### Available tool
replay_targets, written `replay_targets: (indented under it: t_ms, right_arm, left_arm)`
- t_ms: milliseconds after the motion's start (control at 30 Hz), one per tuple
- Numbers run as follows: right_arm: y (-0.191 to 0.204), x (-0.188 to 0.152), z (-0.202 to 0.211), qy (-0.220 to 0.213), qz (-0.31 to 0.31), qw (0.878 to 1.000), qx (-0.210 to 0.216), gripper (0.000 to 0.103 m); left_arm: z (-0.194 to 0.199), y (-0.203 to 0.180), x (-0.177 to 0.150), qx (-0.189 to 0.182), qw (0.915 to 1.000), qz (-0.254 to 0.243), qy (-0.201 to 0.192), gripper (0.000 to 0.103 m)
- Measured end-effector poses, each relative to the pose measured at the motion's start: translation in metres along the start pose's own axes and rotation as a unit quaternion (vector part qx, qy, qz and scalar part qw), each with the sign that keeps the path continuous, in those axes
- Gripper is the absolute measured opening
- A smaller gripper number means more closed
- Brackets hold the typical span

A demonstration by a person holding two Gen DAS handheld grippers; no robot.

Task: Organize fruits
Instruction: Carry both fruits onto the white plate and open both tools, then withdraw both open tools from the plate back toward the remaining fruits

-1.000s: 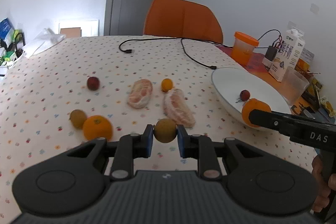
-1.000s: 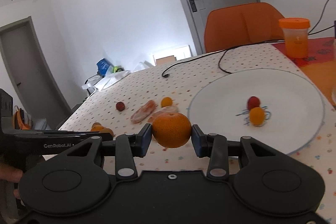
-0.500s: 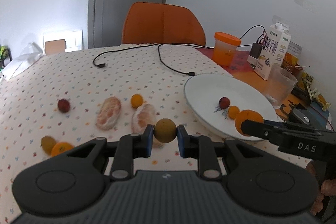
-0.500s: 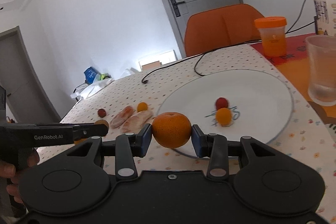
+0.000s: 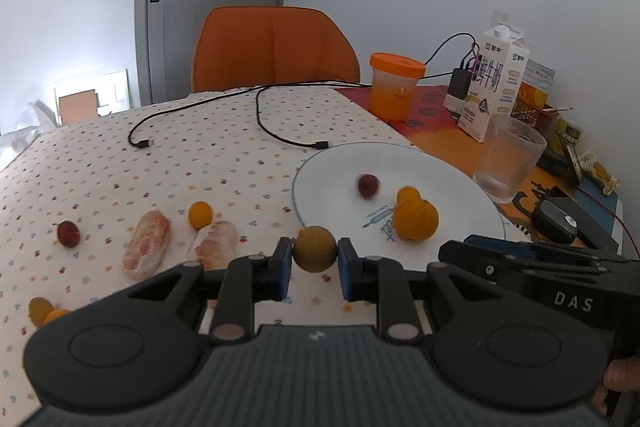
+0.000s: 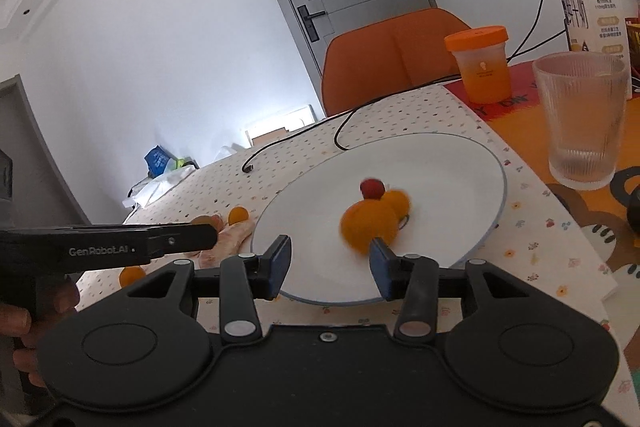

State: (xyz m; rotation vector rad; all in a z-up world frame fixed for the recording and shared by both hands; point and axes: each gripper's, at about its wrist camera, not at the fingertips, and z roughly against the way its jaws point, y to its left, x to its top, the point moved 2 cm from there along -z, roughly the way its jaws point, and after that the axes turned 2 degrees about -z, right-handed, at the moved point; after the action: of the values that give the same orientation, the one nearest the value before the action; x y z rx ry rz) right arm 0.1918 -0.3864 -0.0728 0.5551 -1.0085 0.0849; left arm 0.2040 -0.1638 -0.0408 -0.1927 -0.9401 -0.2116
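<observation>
Orange and blurred, the tangerine [image 6: 370, 223] lies on the white plate [image 6: 460, 171], free of the right claw [image 6: 328, 259], whose jaws are opening with nothing pressed between them. It sits against a small orange fruit [image 6: 396, 201] and a red berry [image 6: 371, 187]. The left claw [image 5: 314, 261] is clenched on a brown round fruit [image 5: 314, 247], just short of the plate's rim. On the dotted bench [image 5: 200, 163] lie two peeled segments [image 5: 147, 245] and more small fruits.
</observation>
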Motion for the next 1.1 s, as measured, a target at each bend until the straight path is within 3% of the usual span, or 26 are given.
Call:
replay_targets:
  t_ms: [733, 1100]
  right_arm:
    - [0.0, -0.004, -0.001, 0.004, -0.004, 1.0, 0.002, 0.045]
    - [0.007, -0.004, -0.004, 0.009, 0.0, 1.0, 0.004, 0.045]
  left_arm:
    - [-0.015, -0.013, 0.018, -0.033, 0.9993, 0.006, -0.014, 0.026]
    - [0.002, 0.017, 0.005, 0.003, 0.9995, 0.03, -0.006, 0.03]
